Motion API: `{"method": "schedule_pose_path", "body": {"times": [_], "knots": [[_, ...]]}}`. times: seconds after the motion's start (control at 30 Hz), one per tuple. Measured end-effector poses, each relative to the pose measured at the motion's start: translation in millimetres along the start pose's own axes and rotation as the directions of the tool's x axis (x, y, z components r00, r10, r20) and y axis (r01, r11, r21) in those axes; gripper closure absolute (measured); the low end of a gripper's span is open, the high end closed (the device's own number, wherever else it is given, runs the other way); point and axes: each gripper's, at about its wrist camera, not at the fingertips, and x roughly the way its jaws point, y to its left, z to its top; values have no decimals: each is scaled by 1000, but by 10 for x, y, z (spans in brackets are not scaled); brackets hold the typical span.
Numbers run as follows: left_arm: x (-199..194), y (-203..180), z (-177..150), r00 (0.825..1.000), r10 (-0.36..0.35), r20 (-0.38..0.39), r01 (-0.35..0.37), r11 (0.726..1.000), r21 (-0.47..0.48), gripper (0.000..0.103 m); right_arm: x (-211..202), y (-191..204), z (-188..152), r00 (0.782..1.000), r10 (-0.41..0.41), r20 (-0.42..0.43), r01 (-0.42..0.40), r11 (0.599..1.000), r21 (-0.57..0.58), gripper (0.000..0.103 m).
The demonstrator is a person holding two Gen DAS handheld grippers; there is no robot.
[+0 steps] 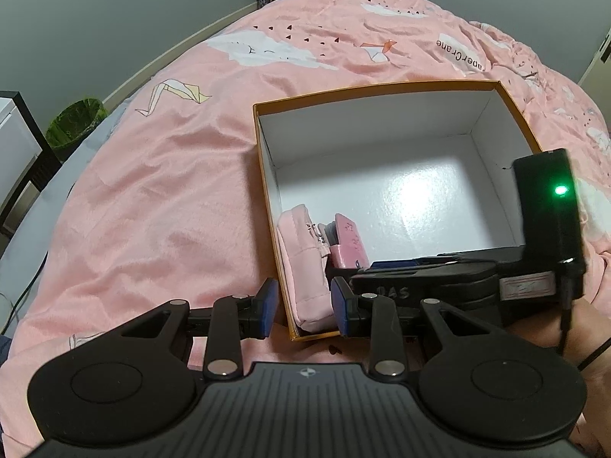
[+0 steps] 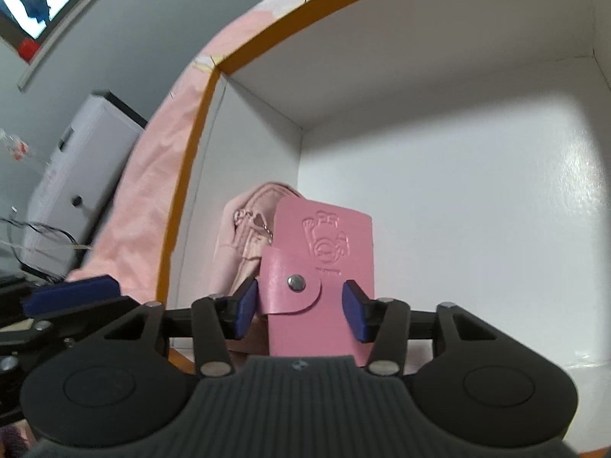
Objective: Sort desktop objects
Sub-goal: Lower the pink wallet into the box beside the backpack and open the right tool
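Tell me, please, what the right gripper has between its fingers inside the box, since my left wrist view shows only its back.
Observer: A pink card holder stands upright between the open jaws of the right gripper; the pads flank it and do not seem to pinch it.
Operator: Is the holder closed?
Observer: Yes, its strap is fastened by a metal snap facing the camera.
Operator: Where is the pouch relative to it?
Observer: The pale pink pouch sits just behind the holder, against the side wall of the box, with its zip pull hanging toward the holder.
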Motion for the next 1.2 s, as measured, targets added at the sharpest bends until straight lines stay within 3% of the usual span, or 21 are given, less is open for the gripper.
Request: {"method": "schedule_pose_path", "body": {"times": [0.1,0.17,0.23,0.5,0.67,0.83,0.93,1.2], "knots": [[-33,50,-13,1000,-2,12,3,1000,-14,69,23,37,-7,1000,-25,0,25,1000,6,50],[-63,81,-19,1000,-10,24,10,1000,-20,69,-19,-18,-5,1000,-2,9,2,999,47,59],[-81,97,-18,999,-13,31,14,1000,-25,69,-71,-100,16,999,37,29,-39,996,85,68],[-127,76,-10,998,-34,50,35,999,-15,69,-142,-466,62,968,246,41,-248,931,267,68],[-98,69,-21,999,-29,38,29,999,-16,69,28,-407,-3,984,176,2,-173,962,213,69],[-91,53,-26,999,-32,35,32,999,-13,69,25,-392,-60,985,170,5,-168,968,188,68],[-94,39,-37,999,-33,32,34,999,-12,69,-4,-370,-38,985,173,4,-171,971,167,60],[-131,-1,-58,998,-46,34,46,999,-14,69,-57,-154,-30,988,150,35,-153,983,106,55]]}}
